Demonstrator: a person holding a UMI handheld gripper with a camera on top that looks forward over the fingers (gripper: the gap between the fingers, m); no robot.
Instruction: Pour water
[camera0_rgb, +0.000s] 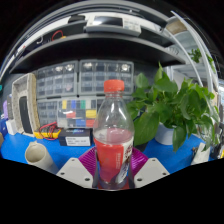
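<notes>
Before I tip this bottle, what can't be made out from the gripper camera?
- Bottle base: gripper view, hidden between the gripper's fingers.
- Whether both pads press the bottle: contact hidden.
- A cup to pour into: none visible.
- Drawer cabinet contents: too small.
- Plant pot: partly leaf-covered.

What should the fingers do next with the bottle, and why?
Probably lift the bottle and carry it to wherever the water goes. The fingers seem already closed on its sides, it stands upright with its red cap on, and no cup shows near it beside the plant.
</notes>
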